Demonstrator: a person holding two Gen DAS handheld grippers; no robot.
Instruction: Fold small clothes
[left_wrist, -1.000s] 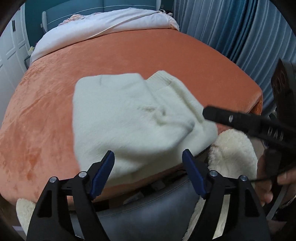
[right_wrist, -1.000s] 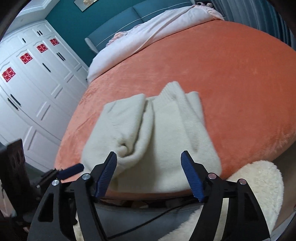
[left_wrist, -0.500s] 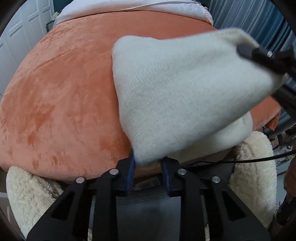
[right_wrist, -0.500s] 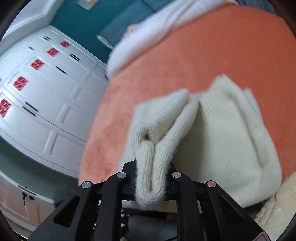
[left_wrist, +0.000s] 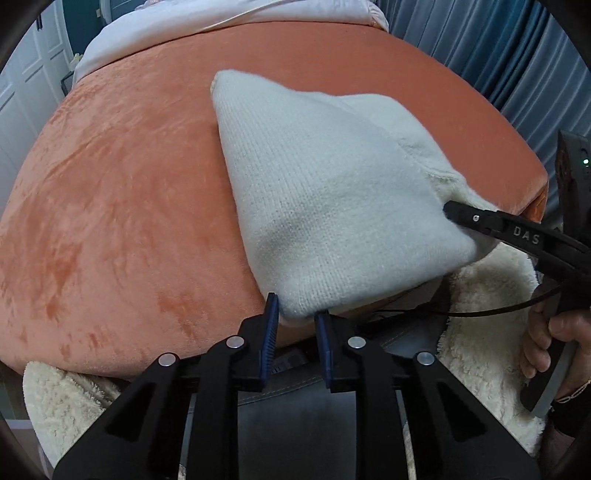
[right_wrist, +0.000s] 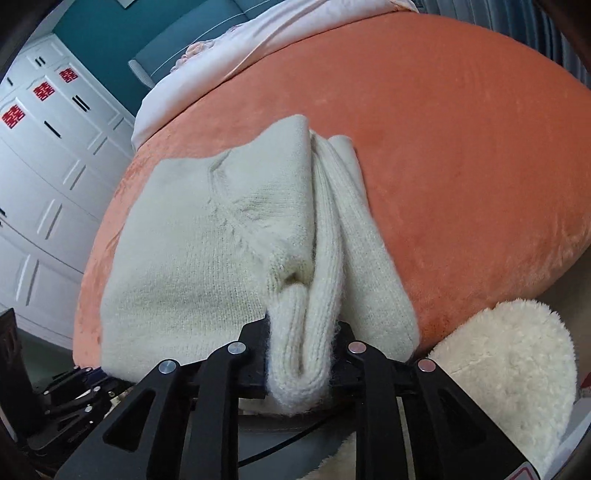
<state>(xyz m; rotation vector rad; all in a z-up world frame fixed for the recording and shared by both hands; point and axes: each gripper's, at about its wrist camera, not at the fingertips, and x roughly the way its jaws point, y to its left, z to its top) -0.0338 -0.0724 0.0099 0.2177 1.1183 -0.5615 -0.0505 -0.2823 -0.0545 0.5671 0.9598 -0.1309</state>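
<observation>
A cream knit sweater (left_wrist: 332, 206) is lying folded on the near part of an orange plush bedspread (left_wrist: 122, 206), its near edge hanging over the bed's rim toward the person. In the left wrist view the left gripper (left_wrist: 294, 325) is sitting at six o'clock, its blue-padded fingers (left_wrist: 270, 325) drawn in around the sweater's near-left corner; a narrow gap is showing between each pad and the knit, so whether it is truly pinching the fabric cannot be told. The right gripper (left_wrist: 452, 210) is reaching in from three o'clock, its black tip buried in the sweater's right corner, with the person's right hand (left_wrist: 554, 343) wrapping the handle at four o'clock.

In the right wrist view the right gripper (right_wrist: 303, 343) is clamping down tight on a thick ribbed fold of the sweater (right_wrist: 207, 258), which is bulging out between and below the fingers at six o'clock. The left gripper (right_wrist: 74, 387) is showing dimly at eight o'clock beneath the garment's edge. A white fleece rug (right_wrist: 506, 350) is lying at four o'clock, pale bedding (right_wrist: 258, 48) is bunching at twelve o'clock, and white wardrobe doors (right_wrist: 44, 147) are standing at nine o'clock.
</observation>
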